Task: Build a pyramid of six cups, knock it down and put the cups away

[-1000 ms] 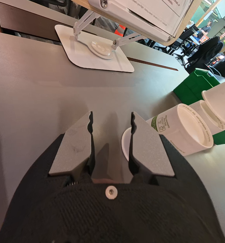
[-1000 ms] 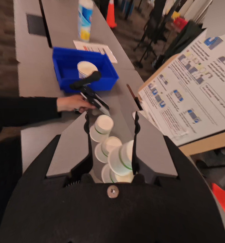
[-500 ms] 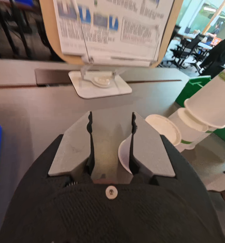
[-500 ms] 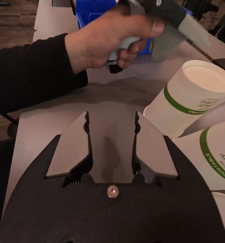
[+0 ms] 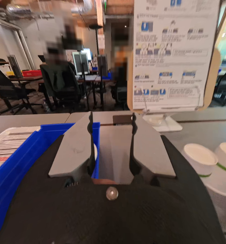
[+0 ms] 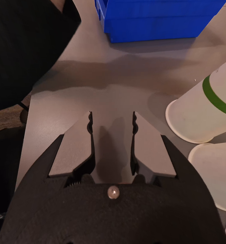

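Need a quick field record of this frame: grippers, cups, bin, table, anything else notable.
left gripper: open, nothing between the fingers, held above the table beside the blue bin
right gripper: open, empty, low over the table
cups: white paper with green bands, clustered upside down on the table at the right of both views; full count not visible
blue bin: on the table, left in the left wrist view; a white object shows inside, mostly hidden by the finger
table: grey
instruction board: upright on a white stand behind the table
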A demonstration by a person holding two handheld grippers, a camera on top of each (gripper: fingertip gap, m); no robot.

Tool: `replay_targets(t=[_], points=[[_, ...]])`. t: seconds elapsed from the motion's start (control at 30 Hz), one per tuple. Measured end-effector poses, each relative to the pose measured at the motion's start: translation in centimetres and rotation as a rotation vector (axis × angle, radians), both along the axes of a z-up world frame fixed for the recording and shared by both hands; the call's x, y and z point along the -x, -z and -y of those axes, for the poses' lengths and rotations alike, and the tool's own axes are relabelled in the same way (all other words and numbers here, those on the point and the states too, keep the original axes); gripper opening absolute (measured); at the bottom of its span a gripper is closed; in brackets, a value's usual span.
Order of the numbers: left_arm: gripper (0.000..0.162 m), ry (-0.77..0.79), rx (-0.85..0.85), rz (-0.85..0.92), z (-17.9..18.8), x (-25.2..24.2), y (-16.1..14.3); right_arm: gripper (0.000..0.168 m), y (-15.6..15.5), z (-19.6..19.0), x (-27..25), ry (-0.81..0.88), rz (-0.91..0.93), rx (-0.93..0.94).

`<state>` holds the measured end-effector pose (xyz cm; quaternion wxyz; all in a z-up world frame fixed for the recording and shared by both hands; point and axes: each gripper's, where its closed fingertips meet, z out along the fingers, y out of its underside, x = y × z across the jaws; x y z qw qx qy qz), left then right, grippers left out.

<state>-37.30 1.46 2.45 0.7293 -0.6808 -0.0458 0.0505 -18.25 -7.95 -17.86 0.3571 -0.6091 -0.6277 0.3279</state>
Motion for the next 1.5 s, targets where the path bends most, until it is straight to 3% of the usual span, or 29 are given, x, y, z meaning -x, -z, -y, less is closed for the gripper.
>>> replay_targets(t=[0.23, 0.47, 0.6, 0.7, 0.83, 0.9, 1.03, 1.3, 1.5], points=[[0.051, 0.099, 0.611, -0.158, -0.6, 4.0, 5.3, 0.056, -0.2, 0.4, 0.0, -0.017, -0.013, 0.032], [0.046, 0.152, 0.912, -0.241, -0.3, 5.0, 10.5, 0.056, 0.1, 0.8, 0.1, -0.028, 0.005, -0.001], [0.034, 0.098, 0.97, -0.25, -0.8, 6.2, 12.3, 0.055, 0.0, 0.7, 0.0, -0.022, -0.001, 0.015], [0.005, 0.104, 0.965, -0.228, -1.0, 6.4, 12.7, 0.054, -0.1, 0.6, 0.0, -0.019, -0.009, 0.032], [0.021, 0.124, 0.945, -0.203, -1.1, 6.2, 12.4, 0.054, 0.1, 0.7, 0.0, -0.021, 0.005, 0.028], [0.021, 0.12, 0.938, -0.201, -1.1, 6.2, 12.0, 0.054, 0.2, 0.8, 0.0, -0.025, 0.014, 0.017], [0.003, 0.096, 0.941, -0.219, -1.1, 6.8, 11.9, 0.053, 0.4, 1.0, 0.0, -0.034, 0.026, 0.004], [0.002, 0.078, 0.914, -0.219, -1.0, 7.3, 11.1, 0.052, 0.5, 1.1, 0.0, -0.036, 0.035, 0.007], [0.001, 0.049, 0.8, -0.233, -1.3, 7.3, 8.1, 0.052, 0.7, 1.1, 0.0, -0.036, 0.045, 0.003]])
